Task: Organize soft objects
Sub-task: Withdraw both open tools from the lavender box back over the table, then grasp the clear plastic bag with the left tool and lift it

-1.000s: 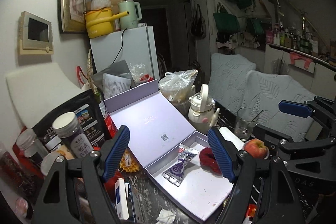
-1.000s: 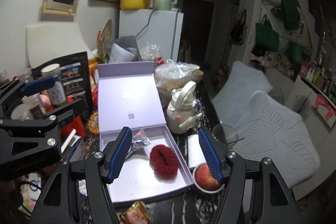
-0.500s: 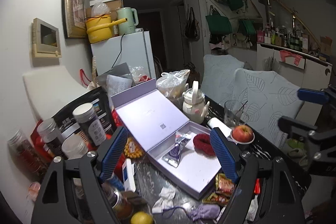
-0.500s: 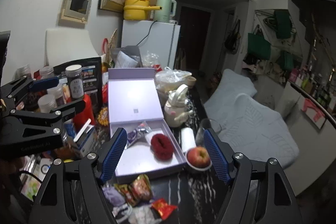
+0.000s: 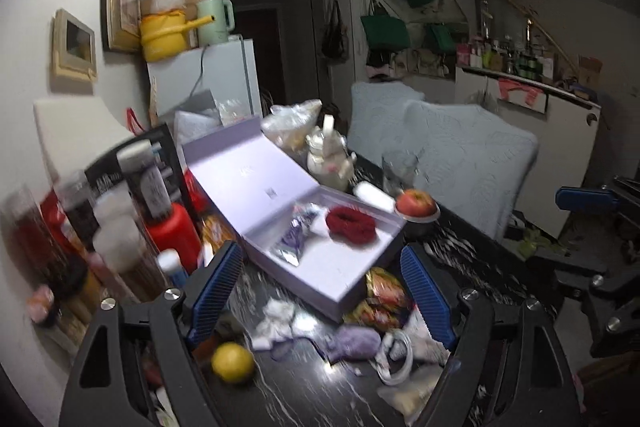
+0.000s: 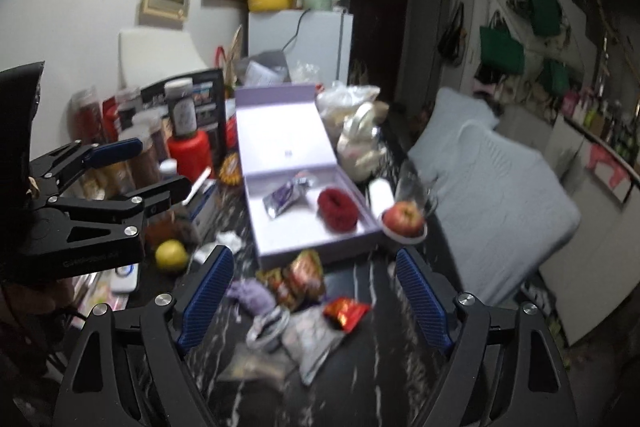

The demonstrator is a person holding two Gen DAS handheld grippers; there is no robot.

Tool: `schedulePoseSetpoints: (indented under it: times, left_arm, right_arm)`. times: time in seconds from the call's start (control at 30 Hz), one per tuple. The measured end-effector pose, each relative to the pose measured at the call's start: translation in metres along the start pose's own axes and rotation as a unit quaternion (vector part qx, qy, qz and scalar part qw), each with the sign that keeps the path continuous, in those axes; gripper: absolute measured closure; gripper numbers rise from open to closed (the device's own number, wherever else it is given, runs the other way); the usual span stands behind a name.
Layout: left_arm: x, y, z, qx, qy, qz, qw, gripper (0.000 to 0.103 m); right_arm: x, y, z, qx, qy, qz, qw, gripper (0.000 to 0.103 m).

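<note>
An open lilac box (image 5: 340,267) (image 6: 300,239) lies on the dark marble table. Inside it rest a red scrunchie (image 5: 351,225) (image 6: 337,208) and a purple foil packet (image 5: 294,239) (image 6: 284,197). In front of the box lie a purple soft pouch (image 5: 352,341) (image 6: 252,293) and a crumpled white tissue (image 5: 276,319) (image 6: 230,239). My left gripper (image 5: 320,251) hovers open and empty, short of the box. My right gripper (image 6: 314,255) is also back from the box, its jaws opening with nothing between them.
Snack packets (image 5: 380,299) (image 6: 344,311), a white cable (image 5: 396,355) and a lemon (image 5: 233,363) litter the near table. Jars (image 5: 148,183) and a red bottle (image 5: 172,231) crowd the left. An apple (image 5: 416,203) and a teapot (image 5: 328,163) stand beside the box; cushioned chairs (image 5: 460,163) are to the right.
Both grippers have drawn back from the box, so the cluttered near table has come into view. The right jaws have spread wider. The scrunchie and packet stay in the box.
</note>
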State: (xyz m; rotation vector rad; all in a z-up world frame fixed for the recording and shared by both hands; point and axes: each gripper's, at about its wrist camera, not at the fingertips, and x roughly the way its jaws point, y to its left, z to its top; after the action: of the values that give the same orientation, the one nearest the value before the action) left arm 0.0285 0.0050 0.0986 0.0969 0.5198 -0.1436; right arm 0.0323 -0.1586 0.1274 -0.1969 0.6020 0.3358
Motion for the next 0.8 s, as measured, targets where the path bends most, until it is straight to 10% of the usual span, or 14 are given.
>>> schedulePoseSetpoints:
  times: [0.8]
  left_arm:
    - [0.043, -0.051, -0.119, 0.027, 0.133, -0.143, 0.9803, 0.021]
  right_arm:
    - [0.023, -0.012, -0.151, 0.105, 0.086, 0.009, 0.991, 0.018]
